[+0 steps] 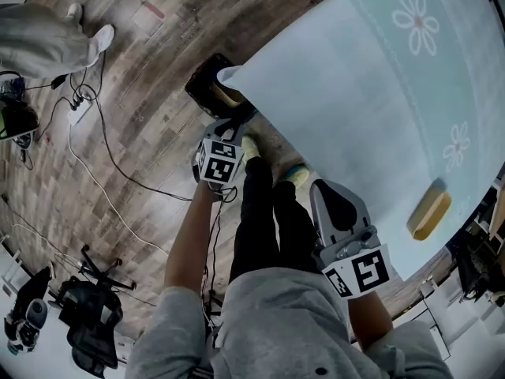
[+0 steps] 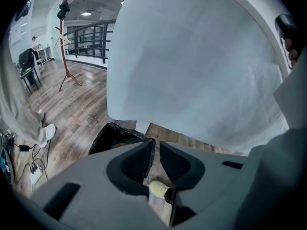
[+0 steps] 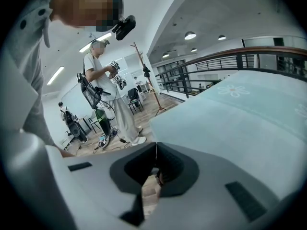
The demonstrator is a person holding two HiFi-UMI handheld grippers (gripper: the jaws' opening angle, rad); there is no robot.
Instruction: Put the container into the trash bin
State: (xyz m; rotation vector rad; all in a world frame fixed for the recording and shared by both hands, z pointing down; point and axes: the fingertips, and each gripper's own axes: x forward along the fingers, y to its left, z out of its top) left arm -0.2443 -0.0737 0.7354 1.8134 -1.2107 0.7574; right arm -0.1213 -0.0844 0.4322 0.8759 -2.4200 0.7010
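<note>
Looking down through the head view, I see my left gripper (image 1: 234,125) just above the black trash bin (image 1: 207,81) at upper centre, jaws slightly apart and empty, the yellowish container (image 1: 224,95) lying inside it, and my right gripper (image 3: 154,146) with jaws together.

The left gripper (image 2: 156,145) points steeply downward from a bare forearm (image 1: 189,239), its jaws slightly apart with nothing between them. The right gripper (image 3: 154,146) slopes down more gently, jaws together and empty.
</note>
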